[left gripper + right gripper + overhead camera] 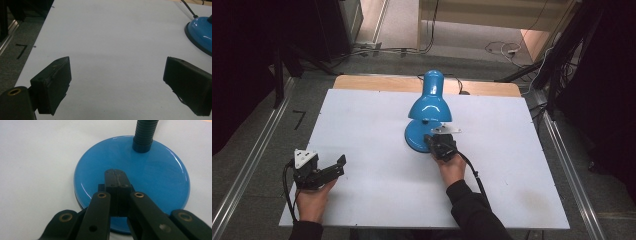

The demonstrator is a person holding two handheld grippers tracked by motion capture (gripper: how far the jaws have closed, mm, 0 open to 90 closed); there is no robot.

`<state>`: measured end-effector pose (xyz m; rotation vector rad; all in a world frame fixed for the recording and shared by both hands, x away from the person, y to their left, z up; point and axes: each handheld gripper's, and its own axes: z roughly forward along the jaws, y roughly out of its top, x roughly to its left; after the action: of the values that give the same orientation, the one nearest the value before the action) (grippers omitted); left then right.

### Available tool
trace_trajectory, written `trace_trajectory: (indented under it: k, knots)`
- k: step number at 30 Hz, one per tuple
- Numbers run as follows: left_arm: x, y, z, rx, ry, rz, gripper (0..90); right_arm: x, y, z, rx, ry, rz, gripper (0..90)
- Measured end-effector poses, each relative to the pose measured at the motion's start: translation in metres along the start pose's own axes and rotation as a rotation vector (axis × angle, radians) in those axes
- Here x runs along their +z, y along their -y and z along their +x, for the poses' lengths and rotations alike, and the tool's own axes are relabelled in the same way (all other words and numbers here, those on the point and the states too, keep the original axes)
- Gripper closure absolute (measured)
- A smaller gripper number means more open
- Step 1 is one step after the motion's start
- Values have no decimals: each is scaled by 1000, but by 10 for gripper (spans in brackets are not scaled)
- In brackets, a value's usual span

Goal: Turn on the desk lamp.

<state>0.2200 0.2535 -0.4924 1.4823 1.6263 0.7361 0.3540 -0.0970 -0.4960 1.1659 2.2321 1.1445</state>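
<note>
The right gripper [115, 171], jaws pressed together on nothing, rests over the lamp base [155, 170].

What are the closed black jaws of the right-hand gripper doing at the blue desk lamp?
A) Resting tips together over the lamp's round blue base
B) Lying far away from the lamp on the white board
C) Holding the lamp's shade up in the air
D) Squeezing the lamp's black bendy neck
A: in the right gripper view the right gripper has its jaws pressed together with nothing between them, tips over the round blue base, short of the black bendy neck.
</note>
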Motion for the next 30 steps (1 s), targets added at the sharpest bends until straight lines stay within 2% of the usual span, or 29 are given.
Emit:
trace_trajectory:
  k: [2,4,6,8,30]
  knots:
    - [0,0,0,1,-1,2,85,0,0,0,-10,6,0,877]
    - [0,0,0,0,1,2,84,1,1,0,-15,-7,11,877]
    - [0,0,0,-1,1,2,85,1,3,5,-15,10,-2,877]
    - [0,0,0,-4,0,2,84,0,4,3,-28,14,-5,877]
    - [0,0,1,-12,8,5,84,0,3,0,-7,-10,-1,876]
